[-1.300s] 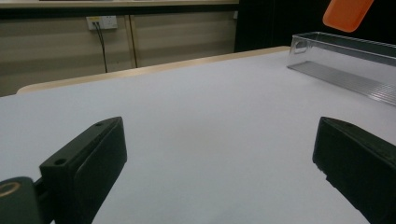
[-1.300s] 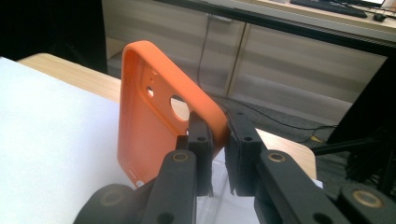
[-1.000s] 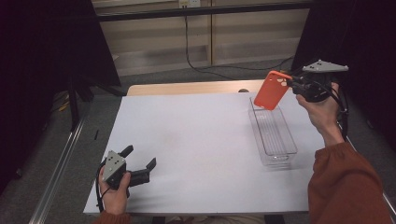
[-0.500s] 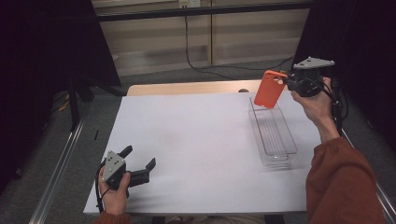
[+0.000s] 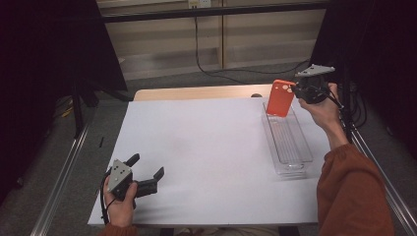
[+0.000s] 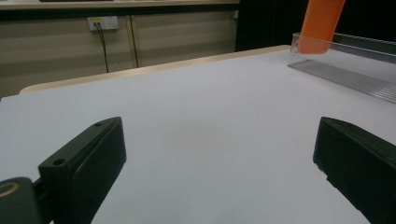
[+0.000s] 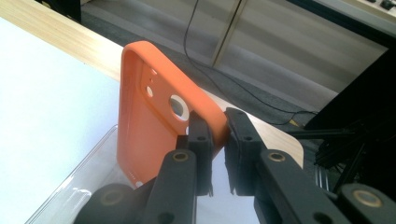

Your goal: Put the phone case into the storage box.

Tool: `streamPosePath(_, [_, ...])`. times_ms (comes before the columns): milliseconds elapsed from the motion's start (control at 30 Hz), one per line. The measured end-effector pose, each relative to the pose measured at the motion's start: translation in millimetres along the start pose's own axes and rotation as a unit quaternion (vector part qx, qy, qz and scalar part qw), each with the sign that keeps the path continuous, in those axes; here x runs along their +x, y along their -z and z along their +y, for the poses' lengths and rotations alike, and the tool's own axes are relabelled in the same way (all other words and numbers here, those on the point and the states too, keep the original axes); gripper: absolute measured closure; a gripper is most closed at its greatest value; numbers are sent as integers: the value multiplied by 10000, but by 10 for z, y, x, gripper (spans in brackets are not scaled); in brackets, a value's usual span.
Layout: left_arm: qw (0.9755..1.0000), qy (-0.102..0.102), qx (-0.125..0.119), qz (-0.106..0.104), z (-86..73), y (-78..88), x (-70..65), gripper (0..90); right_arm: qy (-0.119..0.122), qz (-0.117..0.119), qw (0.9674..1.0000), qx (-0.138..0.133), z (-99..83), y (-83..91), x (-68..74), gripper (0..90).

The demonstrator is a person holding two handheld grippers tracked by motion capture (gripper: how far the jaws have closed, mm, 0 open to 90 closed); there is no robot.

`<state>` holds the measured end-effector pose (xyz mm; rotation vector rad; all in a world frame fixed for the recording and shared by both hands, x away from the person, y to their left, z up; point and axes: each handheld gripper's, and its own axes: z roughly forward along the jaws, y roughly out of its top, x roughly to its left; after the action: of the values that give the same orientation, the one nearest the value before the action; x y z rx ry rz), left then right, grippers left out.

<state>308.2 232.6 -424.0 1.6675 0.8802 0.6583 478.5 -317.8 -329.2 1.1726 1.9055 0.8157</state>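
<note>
One phone case (image 5: 281,98) — one tray (image 5: 287,142)

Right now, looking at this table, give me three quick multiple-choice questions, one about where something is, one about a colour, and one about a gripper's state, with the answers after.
1. Where is the phone case?
A. Flat on the white table top
B. Held above the far end of the clear tray
C. On the floor

2. What colour is the phone case?
A. Orange
B. Blue
C. Green

3. How does the left gripper stand?
A. Shut on the case
B. Shut on the tray
C. Open, with nothing between its jaws

Answers:
1 B, the high view shows the right gripper holding it upright over the tray's far end.
2 A, it reads orange in the high view and the right gripper view.
3 C, the left gripper view shows its jaws wide apart over the bare white table top.
</note>
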Motion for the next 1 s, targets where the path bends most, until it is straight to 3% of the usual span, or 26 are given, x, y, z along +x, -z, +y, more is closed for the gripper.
streamPosePath(433, [10000, 11, -9, -26, 1, -4, -6, 25, 107, -168, 9997, 120, -30, -120, 79, 809])
streamPosePath(1000, [10000, 21, -20, -22, 2, 8, 2, 26, 202, -415, 9989, 74, -66, -188, 187, 812])
